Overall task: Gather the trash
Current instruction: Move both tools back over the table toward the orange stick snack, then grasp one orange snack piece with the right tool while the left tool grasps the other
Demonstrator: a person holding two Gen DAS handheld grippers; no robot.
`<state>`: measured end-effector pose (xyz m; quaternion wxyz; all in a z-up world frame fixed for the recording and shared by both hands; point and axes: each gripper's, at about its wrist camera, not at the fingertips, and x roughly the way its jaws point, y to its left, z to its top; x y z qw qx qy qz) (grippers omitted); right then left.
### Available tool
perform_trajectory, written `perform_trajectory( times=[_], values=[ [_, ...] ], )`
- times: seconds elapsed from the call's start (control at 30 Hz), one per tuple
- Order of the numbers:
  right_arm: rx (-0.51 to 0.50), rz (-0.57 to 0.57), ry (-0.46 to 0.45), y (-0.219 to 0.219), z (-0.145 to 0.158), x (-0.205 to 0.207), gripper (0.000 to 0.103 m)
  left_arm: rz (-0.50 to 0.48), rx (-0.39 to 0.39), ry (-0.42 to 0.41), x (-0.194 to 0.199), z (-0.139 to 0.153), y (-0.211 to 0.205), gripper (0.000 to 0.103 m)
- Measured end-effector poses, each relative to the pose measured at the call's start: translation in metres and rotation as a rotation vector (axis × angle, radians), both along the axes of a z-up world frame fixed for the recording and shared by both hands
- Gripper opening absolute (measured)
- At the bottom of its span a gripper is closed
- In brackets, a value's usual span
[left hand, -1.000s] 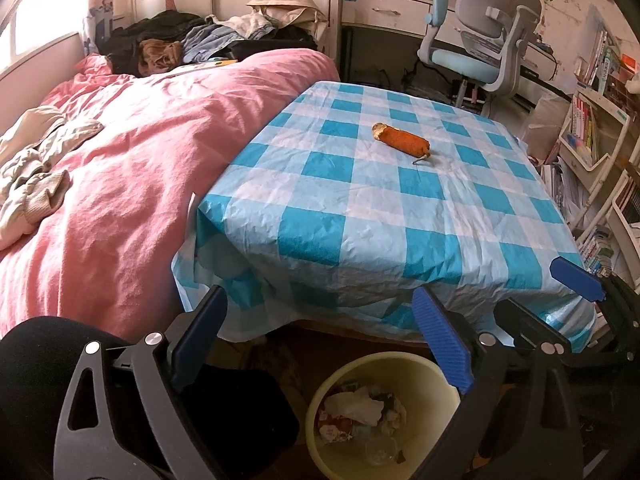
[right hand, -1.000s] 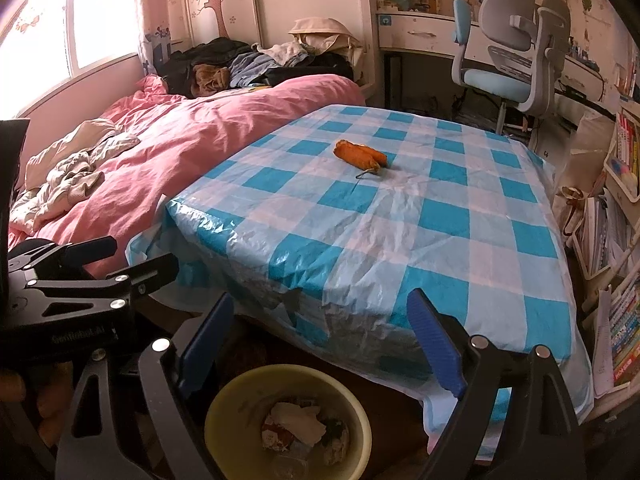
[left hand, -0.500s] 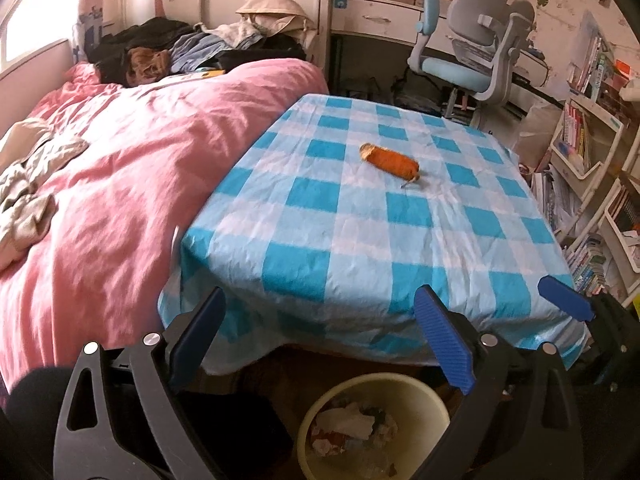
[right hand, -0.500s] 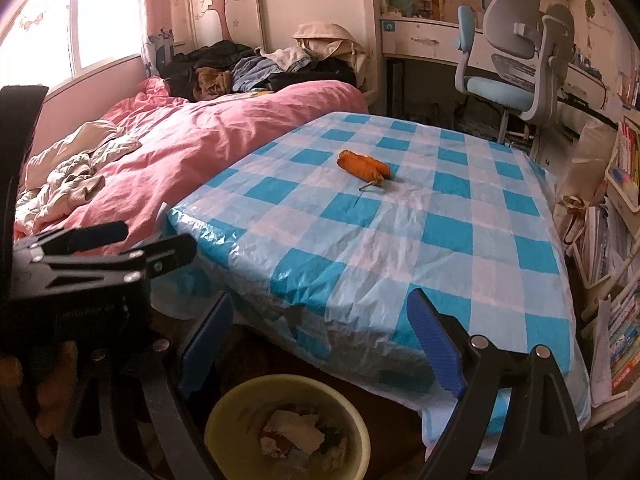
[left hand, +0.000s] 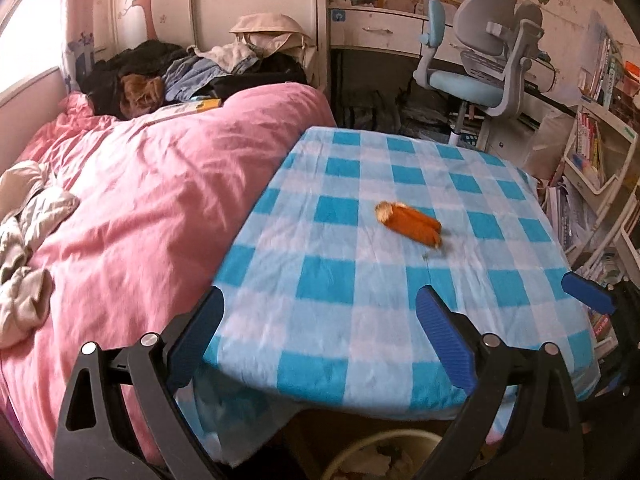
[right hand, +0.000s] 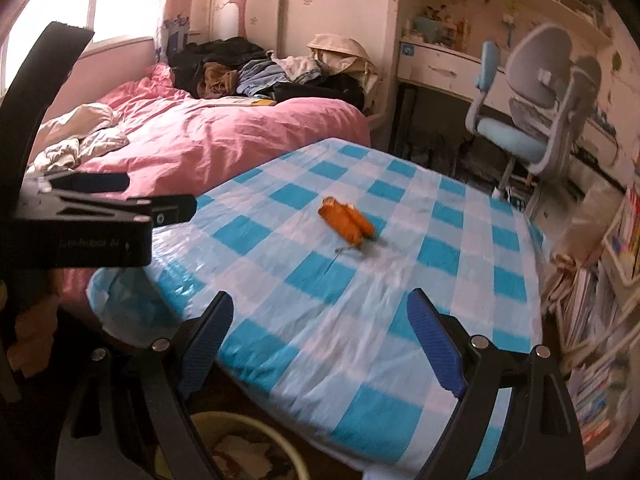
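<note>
An orange piece of trash [left hand: 409, 223] lies near the middle of the table with the blue-and-white checked cloth [left hand: 360, 320]; it also shows in the right wrist view [right hand: 347, 225]. My left gripper [left hand: 320, 340] is open and empty over the table's near edge. My right gripper [right hand: 320, 340] is open and empty, also at the near edge. A yellow bin with crumpled paper [right hand: 240, 448] stands on the floor below the table edge; its rim shows in the left wrist view [left hand: 380, 458]. The left gripper's body [right hand: 88, 220] shows at the left of the right wrist view.
A bed with a pink duvet [left hand: 140, 200] borders the table on the left, clothes [left hand: 192, 76] piled at its far end. A blue-grey desk chair [left hand: 480, 68] and desk stand behind the table. Bookshelves [left hand: 596, 152] line the right side.
Both grippers have risen and moved forward from over the bin to the table's near edge. The bin has slid to the bottom of both views. The orange trash has not moved.
</note>
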<state>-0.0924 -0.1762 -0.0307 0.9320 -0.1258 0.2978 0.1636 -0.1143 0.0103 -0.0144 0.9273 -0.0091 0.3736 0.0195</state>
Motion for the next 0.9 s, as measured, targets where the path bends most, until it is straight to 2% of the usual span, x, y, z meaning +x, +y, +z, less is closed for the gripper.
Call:
perform_trajectory(
  times=[0.17,0.57,0.9],
  values=[
    [0.036,-0.014,0.023,-0.005,-0.008,0.010,0.085,0.012,-0.009,0.023,0.013,-0.008,-0.002,0.094],
    [-0.002,-0.013,0.024,-0.008,-0.008,0.032,0.085,0.000,0.011,0.043,0.031,-0.021,-0.012,0.094],
    [-0.025,-0.056,0.019,-0.019,-0.011,0.084,0.084,0.018,-0.022,0.101,0.057,-0.034,-0.016,0.094]
  ],
)
